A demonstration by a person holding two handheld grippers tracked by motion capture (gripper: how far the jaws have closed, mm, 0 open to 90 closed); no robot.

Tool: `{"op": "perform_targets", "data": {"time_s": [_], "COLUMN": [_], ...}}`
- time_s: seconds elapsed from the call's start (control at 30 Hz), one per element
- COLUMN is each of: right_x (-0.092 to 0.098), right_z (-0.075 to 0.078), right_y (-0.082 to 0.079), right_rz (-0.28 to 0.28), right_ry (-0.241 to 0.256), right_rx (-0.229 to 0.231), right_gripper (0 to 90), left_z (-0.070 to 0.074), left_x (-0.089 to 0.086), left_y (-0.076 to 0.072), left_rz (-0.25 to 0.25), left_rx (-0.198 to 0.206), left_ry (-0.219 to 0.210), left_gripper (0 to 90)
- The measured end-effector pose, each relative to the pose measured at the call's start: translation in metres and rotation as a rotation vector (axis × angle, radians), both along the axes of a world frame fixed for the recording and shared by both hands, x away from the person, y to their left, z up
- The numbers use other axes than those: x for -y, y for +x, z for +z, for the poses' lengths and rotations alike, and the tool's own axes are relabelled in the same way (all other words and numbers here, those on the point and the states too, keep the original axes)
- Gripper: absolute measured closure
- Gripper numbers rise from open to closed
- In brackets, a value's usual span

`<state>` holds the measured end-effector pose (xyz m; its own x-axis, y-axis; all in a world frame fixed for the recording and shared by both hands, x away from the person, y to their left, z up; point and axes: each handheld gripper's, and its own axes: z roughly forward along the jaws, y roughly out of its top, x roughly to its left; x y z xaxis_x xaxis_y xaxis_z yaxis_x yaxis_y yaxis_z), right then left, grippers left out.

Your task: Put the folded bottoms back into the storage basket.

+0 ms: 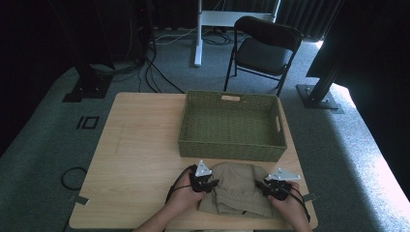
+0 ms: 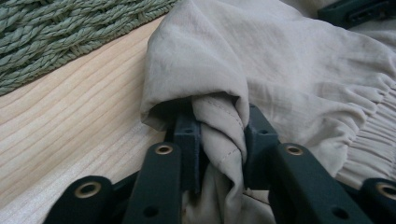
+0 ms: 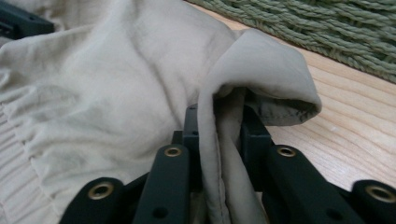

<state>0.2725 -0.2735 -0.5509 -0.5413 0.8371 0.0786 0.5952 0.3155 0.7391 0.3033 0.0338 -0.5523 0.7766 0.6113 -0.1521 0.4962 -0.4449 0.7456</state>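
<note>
High view: a wooden table (image 1: 135,159) carries a green woven basket (image 1: 232,145) toward its far edge, and just in front of the basket, near the person's edge, lies a folded beige garment (image 1: 237,191) with a gathered elastic band. The left gripper (image 1: 209,184) grips the garment's left edge and the right gripper (image 1: 263,185) its right edge, each held in one hand. Left gripper view: the jaws stand narrow, pinching a twisted fold of beige garment (image 2: 224,126) above the table, with the basket's weave at upper left. Right gripper view: the jaws likewise clamp a hemmed fold (image 3: 224,135)
</note>
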Motion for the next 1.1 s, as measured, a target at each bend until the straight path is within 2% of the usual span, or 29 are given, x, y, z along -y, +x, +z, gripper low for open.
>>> {"op": "perform_targets", "data": {"time_s": [0.1,0.27,0.33,0.5,0.73,0.87,1.03,1.1], "right_x": [-0.001,-0.003,-0.004,-0.006,-0.008,-0.008,-0.004,-0.004], "right_z": [0.006,0.015,0.022,0.036,0.054,0.066,0.081,0.088], "right_y": [0.001,0.0,-0.001,-0.001,0.0,0.001,0.003,0.005], "right_rz": [-0.017,-0.013,-0.008,0.006,0.021,0.025,0.026,0.026], "right_ry": [0.008,0.022,0.035,0.072,0.092,0.112,0.146,0.143], "right_rx": [-0.018,0.001,0.015,0.034,0.061,0.083,0.107,0.117], "right_gripper": [79.2,79.7,79.9,80.0,80.2,80.2,80.1,80.1], "left_z": [0.003,0.011,0.02,0.034,0.052,0.065,0.08,0.087], "left_x": [0.0,-0.003,-0.006,-0.011,-0.016,-0.019,-0.021,-0.021], "left_y": [0.0,0.001,0.001,0.002,0.002,0.005,0.009,0.01], "left_rz": [-0.001,-0.011,-0.011,-0.014,-0.026,-0.027,-0.037,-0.047], "left_rx": [-0.004,0.002,0.012,0.03,0.058,0.071,0.099,0.118], "left_ry": [0.002,-0.007,-0.026,-0.038,-0.059,-0.088,-0.093,-0.087], "left_gripper": [75.9,76.7,76.9,77.3,77.5,77.5,77.5,77.5]}}
